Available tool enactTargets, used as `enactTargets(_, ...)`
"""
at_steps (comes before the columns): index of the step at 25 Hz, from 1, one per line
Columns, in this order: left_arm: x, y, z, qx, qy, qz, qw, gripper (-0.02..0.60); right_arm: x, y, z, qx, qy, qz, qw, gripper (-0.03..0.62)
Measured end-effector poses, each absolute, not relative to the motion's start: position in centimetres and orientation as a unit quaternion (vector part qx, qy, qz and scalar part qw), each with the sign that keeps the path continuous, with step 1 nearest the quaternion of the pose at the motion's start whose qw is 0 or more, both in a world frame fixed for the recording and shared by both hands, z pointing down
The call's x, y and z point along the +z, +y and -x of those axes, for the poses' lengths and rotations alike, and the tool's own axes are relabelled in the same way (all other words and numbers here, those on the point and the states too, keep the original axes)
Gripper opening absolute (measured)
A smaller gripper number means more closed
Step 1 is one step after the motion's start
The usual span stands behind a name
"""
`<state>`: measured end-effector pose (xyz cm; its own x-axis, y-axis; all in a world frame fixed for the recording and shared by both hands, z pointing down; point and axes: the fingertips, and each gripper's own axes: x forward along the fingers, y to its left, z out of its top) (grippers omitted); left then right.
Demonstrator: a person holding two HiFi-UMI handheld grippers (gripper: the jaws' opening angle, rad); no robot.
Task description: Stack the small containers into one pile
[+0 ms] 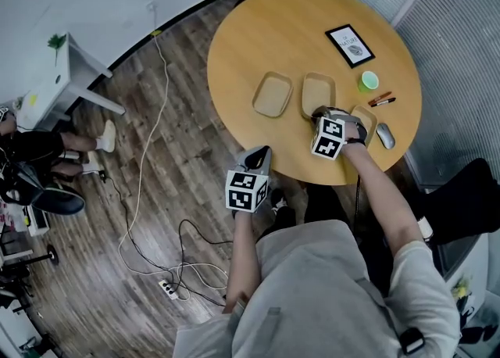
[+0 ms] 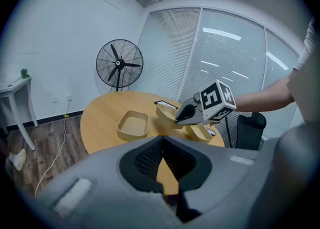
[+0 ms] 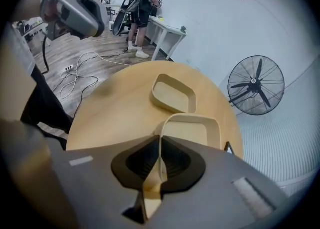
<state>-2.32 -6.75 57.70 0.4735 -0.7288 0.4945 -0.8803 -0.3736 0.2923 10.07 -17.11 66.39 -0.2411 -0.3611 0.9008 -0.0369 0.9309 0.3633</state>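
1. Small containers, three beige ones, stand in a row on the round wooden table (image 1: pixel 258 36). As we see them from the head view, they are the left container (image 1: pixel 273 94), the middle container (image 1: pixel 318 92) and the right container (image 1: pixel 369 118).
2. Our right gripper (image 1: pixel 319 114) points steeply down at the middle container, its jaws pinched on that container's near wall.
3. The right container lies just beside this gripper, partly hidden by it.
4. Our left gripper (image 1: pixel 258 153) hangs off the table's near edge, over the wood floor (image 1: pixel 156 192), jaws together with nothing between them.
5. Behind the row we see a framed picture (image 1: pixel 349 44), a small green cup (image 1: pixel 369 80), pens (image 1: pixel 381 99) and a mouse (image 1: pixel 385 136).
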Motion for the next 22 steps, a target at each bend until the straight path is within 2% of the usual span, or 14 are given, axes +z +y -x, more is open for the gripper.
enactTargets(10,55.7,-5.1,5.1,0.131,-0.523,-0.805,0.246,0.003,63.0,-15.7,-2.0,-0.154,-0.809,-0.141,0.549,0.017)
enactTargets(22,55.0,-5.1,7.6,0.139,-0.541,-0.796,0.232,0.003,62.7,-16.0,2.1,-0.131,-0.832,-0.158,0.516,0.017)
